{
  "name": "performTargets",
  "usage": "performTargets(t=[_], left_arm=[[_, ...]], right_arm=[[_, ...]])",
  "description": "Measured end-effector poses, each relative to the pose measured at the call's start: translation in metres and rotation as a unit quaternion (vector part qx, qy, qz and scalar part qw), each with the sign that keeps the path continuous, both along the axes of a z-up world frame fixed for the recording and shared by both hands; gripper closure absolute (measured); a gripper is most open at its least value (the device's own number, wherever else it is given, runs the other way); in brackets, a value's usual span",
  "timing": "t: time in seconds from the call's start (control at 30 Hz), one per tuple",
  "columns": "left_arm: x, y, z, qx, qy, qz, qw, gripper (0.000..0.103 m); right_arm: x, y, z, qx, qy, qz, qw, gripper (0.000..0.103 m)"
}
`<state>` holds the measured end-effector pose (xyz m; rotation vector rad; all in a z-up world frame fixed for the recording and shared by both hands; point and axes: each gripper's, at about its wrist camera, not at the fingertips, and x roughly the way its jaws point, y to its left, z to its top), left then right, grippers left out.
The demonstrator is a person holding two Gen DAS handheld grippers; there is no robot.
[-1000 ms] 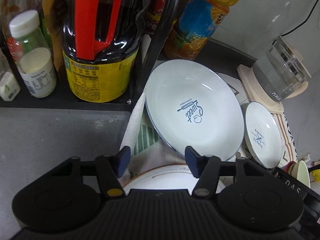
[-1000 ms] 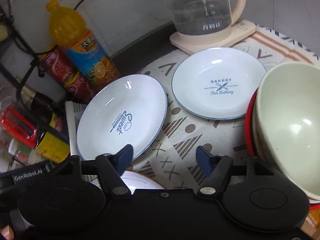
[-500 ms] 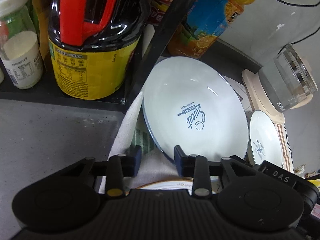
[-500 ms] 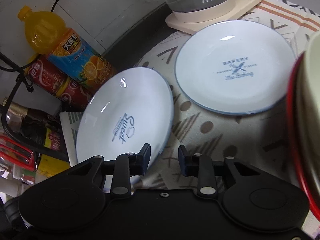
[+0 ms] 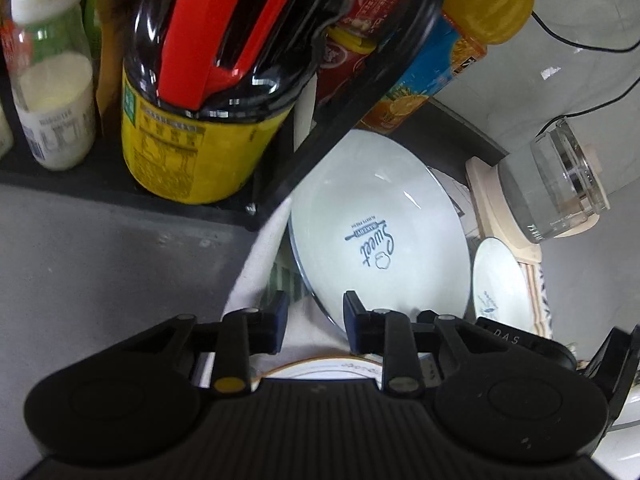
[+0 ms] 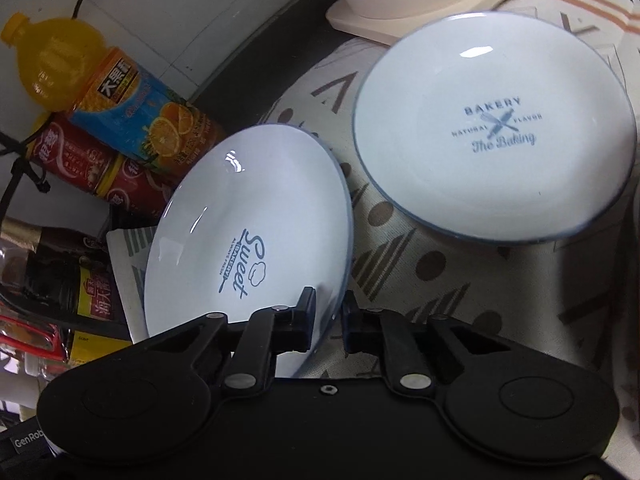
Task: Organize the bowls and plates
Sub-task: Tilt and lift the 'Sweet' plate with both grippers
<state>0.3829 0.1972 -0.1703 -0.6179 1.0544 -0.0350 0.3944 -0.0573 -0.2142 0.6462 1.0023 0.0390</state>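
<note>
The right gripper (image 6: 326,322) has its two pads pinched on the near rim of the "Sweet" plate (image 6: 256,232), one finger over the white inside face and the other under the outer edge, so the plate sits directly ahead of it and tilts up toward the orange juice bottle (image 6: 100,92) and the red cans (image 6: 84,168). To the right of that plate, apart from it, the "Bakery" plate (image 6: 496,140) lies flat on the patterned cloth (image 6: 420,272), with the cream kettle base (image 6: 424,4) just beyond. In the left wrist view the same "Sweet" plate (image 5: 380,232) lies ahead and slightly right of the left gripper (image 5: 314,322), whose jaws are closing; its right pad overlaps the plate's blue rim and its left pad is over the white towel (image 5: 256,264), but whether the pads actually press on the rim cannot be told. A gold-rimmed plate (image 5: 316,368) lies directly beneath this gripper. The dark sauce bottle (image 5: 208,100) stands on the black shelf (image 5: 100,196) behind.
</note>
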Motion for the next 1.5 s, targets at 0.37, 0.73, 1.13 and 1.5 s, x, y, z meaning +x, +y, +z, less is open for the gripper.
performTargets(t=[0.37,0.73,1.13,1.5], left_arm=[[0.014,0.003,-0.016,-0.040,0.020,0.031,0.9985,0.077],[0.028,0.000,-0.036,-0.043,0.042,0.041,0.9973,0.095],[0.018,-0.002,-0.016,-0.023,0.025,0.038,0.9987,0.094],[-0.019,-0.016,0.010,-0.001,-0.008,0.057,0.9984,0.094]], right_arm=[[0.004,0.001,-0.002,0.018,0.004,-0.003,1.000,0.093],[0.005,0.005,-0.002,0.018,0.016,-0.009,1.000,0.094],[-0.004,0.016,0.022,-0.023,-0.005,0.008,1.000,0.093],[-0.029,0.008,0.041,-0.036,-0.041,0.045,0.997,0.093]])
